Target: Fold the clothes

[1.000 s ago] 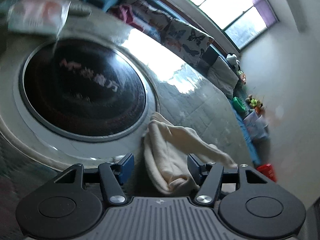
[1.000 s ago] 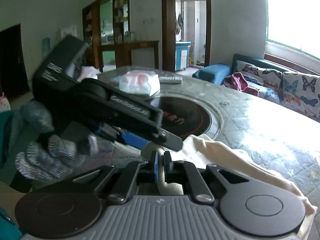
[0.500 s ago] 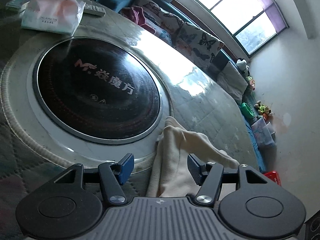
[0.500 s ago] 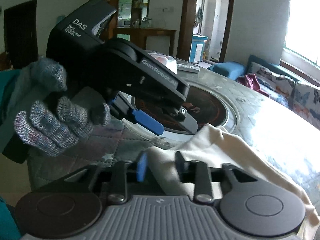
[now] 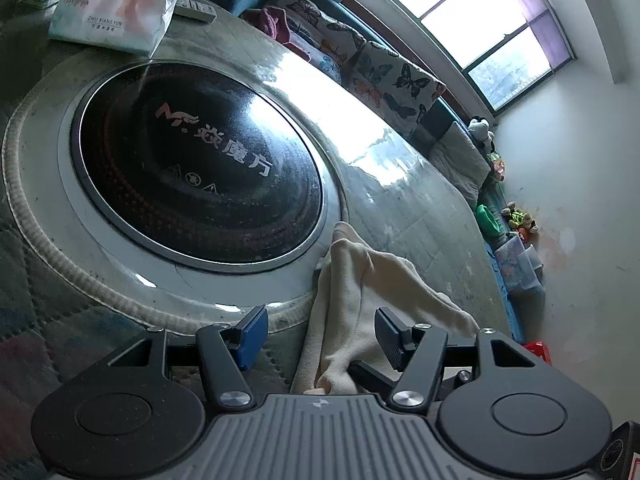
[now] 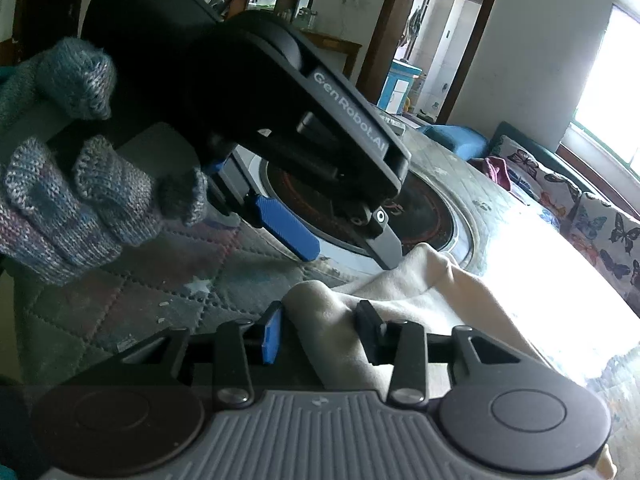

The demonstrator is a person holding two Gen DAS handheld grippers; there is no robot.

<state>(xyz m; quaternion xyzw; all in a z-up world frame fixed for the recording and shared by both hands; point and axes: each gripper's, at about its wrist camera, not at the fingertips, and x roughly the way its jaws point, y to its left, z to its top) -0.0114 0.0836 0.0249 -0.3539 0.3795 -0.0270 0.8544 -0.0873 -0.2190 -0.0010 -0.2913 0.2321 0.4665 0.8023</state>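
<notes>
Now, through your left wrist view, your left tool [image 5: 318, 334] stands wide, the cream garment [image 5: 352, 300] lying loose between its fingers on the quilted worktop [image 5: 404, 216], just beside the round black hob [image 5: 196, 164]. Over to the right wrist view: your right tool [image 6: 318, 330] has just been narrowing around a raised fold of that garment [image 6: 320, 312], though whether its pads press is unclear.
</notes>
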